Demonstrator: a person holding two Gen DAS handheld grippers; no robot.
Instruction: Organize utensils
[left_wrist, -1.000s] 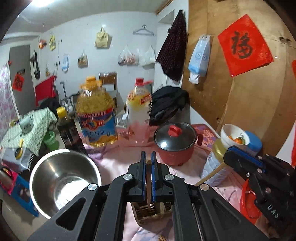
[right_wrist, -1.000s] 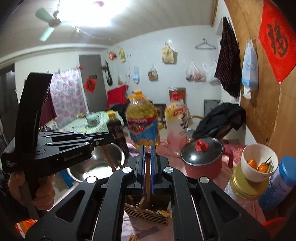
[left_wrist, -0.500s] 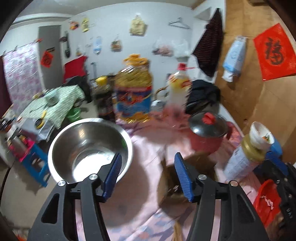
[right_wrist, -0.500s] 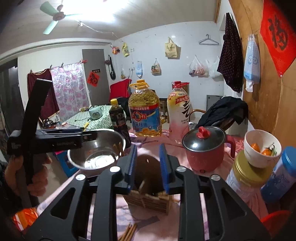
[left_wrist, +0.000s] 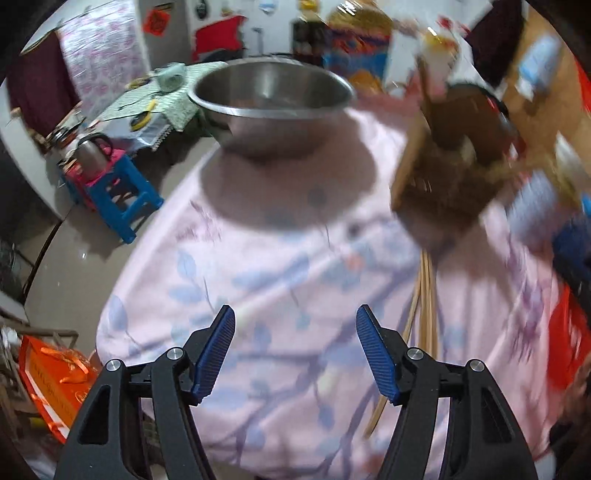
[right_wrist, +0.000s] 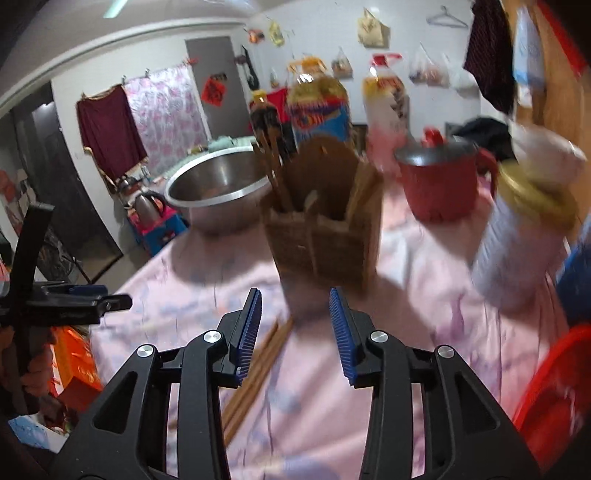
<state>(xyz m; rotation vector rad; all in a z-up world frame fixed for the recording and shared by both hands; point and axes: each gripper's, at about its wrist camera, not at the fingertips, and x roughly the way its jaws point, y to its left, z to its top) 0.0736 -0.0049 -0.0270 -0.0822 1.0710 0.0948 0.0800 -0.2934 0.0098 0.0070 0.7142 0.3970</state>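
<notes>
One wooden holder (right_wrist: 325, 225) stands on the pink cloth (right_wrist: 321, 402), with several chopsticks (right_wrist: 275, 173) upright in its left slot; their number is blurred. About three loose chopsticks (right_wrist: 258, 365) lie before it. Both the left gripper (left_wrist: 295, 350) and right gripper (right_wrist: 295, 332) have just been opening, jaws apart, nothing between. One steel bowl (right_wrist: 218, 184) sits behind.

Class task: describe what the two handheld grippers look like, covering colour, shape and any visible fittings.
Both the left gripper and the right gripper have matte black angular frames with triangular cut-outs, silver round bolt heads at the joints, and two fingers lined with ribbed blue pads. No cables or sleeves are visible.
</notes>
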